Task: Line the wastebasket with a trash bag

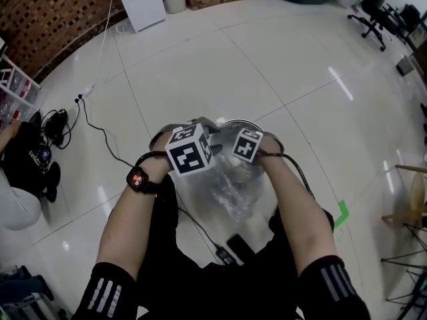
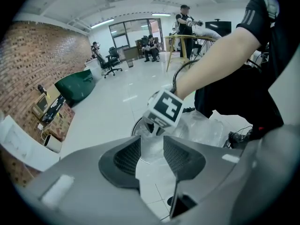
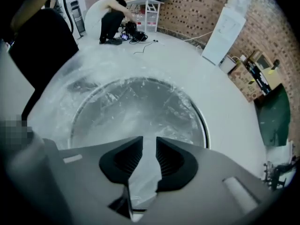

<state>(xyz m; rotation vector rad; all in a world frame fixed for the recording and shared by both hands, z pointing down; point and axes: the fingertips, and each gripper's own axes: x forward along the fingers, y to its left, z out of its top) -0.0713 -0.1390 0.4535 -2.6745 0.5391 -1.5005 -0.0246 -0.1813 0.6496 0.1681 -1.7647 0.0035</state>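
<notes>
Wastebasket (image 3: 203, 122): round, metal-rimmed, standing on the white tiled floor (image 1: 267, 59) at the centre of the head view, under both hands. Trash bag (image 3: 136, 104): clear crumpled film, spread across and into the basket mouth, with slack spilling toward the lower centre of the head view. Right tongs (image 3: 149, 146): pointing steeply down over the rim, clenched on a strip of the bag's film that runs between the pads. Left tongs (image 2: 151, 146): released, jaws parted, no film pinched; basket and bag show through the gap. Smartwatch (image 1: 138, 179): on the left wrist. White water dispenser (image 1: 140, 2): upper left of the head view.
</notes>
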